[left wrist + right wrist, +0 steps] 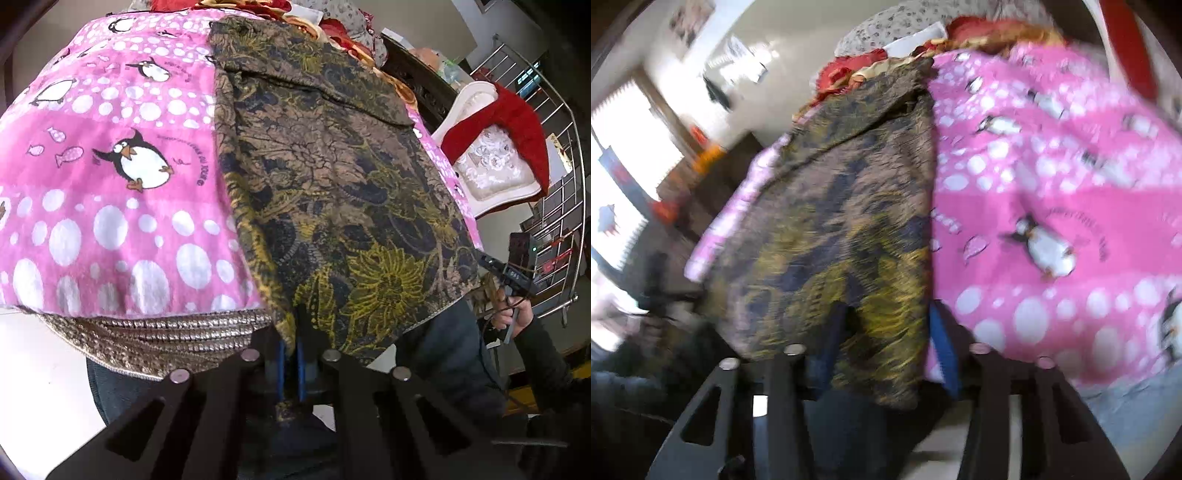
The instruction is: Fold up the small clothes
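Soft and limp, the floral garment [332,192] drapes over the penguin blanket [110,166], its near hem pinched by left tongs [290,354] and right tongs [886,350].

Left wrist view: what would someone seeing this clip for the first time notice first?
The bright pink penguin blanket fills the left half. Beside it, on its right, lies a dark brown-and-yellow patterned garment running from the far end down to the near edge, where the left gripper pinches its hem. A red cloth drapes a white chair at far right.
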Action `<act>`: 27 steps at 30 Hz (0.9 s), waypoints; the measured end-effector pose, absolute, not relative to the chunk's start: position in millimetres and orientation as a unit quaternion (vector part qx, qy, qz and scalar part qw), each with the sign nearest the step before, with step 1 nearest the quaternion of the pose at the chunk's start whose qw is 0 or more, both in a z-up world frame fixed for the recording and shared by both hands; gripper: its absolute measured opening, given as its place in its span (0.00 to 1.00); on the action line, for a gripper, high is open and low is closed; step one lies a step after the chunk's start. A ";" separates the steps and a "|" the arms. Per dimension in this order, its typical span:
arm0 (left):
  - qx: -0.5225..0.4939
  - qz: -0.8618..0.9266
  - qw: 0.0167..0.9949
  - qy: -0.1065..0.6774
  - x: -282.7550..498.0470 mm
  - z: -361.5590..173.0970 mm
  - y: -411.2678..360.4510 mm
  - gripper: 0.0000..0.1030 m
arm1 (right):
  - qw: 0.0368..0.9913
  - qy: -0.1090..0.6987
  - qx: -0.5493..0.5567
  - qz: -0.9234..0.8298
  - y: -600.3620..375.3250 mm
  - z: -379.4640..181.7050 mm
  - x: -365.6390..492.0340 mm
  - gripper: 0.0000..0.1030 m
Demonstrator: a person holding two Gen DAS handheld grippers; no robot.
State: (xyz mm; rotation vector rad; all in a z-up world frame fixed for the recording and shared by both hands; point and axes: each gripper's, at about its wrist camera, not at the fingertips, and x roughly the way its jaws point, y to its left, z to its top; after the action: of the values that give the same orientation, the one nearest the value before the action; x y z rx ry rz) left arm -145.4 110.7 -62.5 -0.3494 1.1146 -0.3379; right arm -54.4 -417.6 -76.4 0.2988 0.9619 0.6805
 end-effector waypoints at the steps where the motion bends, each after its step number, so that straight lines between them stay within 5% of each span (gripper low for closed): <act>1: -0.163 -0.158 0.823 0.521 -145.5 -61.2 110.7 0.03 | 0.810 0.455 0.153 0.336 -419.4 -78.3 -55.8 0.05; 12: -0.157 -0.151 0.820 0.530 -141.4 -66.7 105.2 0.09 | 0.813 0.456 0.179 0.315 -420.6 -92.1 -60.0 0.03; 16: -0.161 -0.147 0.825 0.521 -144.8 -65.6 107.0 0.03 | 0.809 0.459 0.173 0.325 -421.2 -88.8 -59.1 0.01; 27: -0.194 -0.154 0.863 0.441 -180.8 -5.6 129.6 0.02 | 0.837 0.341 0.193 0.383 -445.2 2.9 -87.9 0.00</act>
State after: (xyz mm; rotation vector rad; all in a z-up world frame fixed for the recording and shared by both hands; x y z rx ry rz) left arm -180.8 129.6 -5.6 -0.4071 0.9252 -0.3227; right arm -87.9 -445.2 2.9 0.4088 0.7208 0.8115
